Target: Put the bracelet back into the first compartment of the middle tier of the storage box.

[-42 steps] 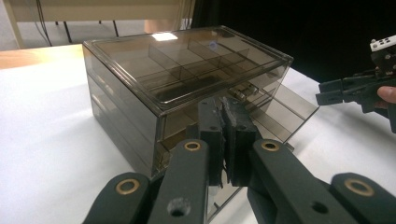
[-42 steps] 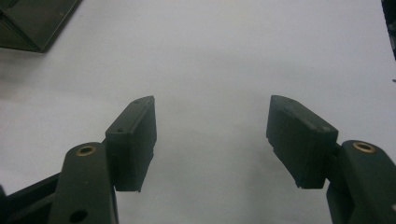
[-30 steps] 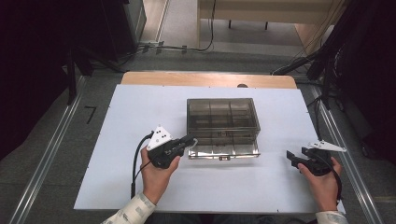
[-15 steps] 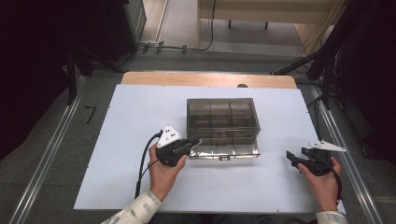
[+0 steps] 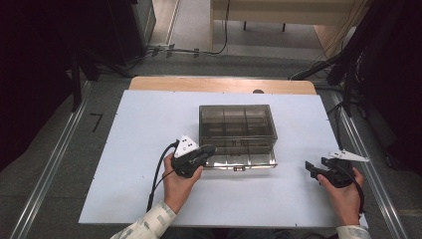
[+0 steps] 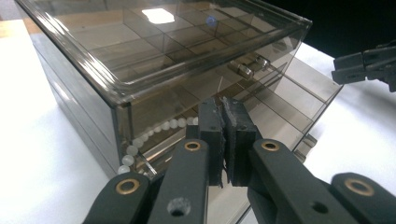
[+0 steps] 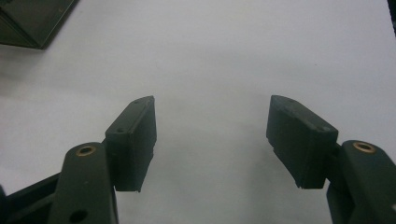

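Closest to the person, the left gripper (image 5: 206,151) has its jaws pressed together with nothing between them, and its tip stands at the left front corner of the smoky plastic drawer box (image 5: 237,121). The bottom drawer (image 5: 244,160) is pulled out toward the person, and its long axis runs across the table, left to right. In the left gripper view the closed fingertips (image 6: 224,122) point into that corner, where white beads (image 6: 154,131) lie inside. The right gripper (image 5: 316,170) rests well apart on the white table (image 5: 129,149), jaws wide open and empty. So the left hand is clearly the nearer one for the drawer.
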The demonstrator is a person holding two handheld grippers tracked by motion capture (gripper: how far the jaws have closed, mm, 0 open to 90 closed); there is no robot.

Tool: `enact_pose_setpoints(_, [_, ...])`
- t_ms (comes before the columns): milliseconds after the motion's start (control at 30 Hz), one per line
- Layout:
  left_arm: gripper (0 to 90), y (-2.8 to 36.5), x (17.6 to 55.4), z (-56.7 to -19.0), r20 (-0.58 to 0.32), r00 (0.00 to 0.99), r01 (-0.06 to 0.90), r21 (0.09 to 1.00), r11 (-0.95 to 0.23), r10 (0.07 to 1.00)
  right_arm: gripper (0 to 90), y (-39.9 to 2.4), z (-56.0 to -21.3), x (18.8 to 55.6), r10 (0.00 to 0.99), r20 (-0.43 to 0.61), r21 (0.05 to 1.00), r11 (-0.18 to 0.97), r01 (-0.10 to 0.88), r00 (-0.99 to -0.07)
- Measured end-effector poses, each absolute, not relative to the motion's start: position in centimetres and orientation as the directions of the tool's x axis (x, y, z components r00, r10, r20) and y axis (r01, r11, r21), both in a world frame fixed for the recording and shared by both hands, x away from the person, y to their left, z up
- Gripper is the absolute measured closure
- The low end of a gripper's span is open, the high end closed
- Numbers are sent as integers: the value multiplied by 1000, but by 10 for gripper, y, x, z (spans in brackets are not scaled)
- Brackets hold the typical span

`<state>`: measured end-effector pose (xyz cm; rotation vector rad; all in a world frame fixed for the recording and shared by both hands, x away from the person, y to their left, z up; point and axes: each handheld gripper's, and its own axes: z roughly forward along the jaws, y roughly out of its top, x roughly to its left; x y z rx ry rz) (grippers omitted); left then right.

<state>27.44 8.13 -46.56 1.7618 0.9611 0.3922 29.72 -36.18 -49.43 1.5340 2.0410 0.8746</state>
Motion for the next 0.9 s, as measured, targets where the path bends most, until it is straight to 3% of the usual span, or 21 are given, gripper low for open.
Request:
enact_pose_setpoints(733, [880, 62, 273, -476, -140, 656, 421, 883, -206, 742, 318, -362, -494, 297, 958, 29, 711, 182, 679, -286])
enact_pose_setpoints(900, [807, 61, 273, -477, -142, 654, 423, 883, -205, 743, 318, -362, -494, 297, 957, 29, 710, 183, 680, -288])
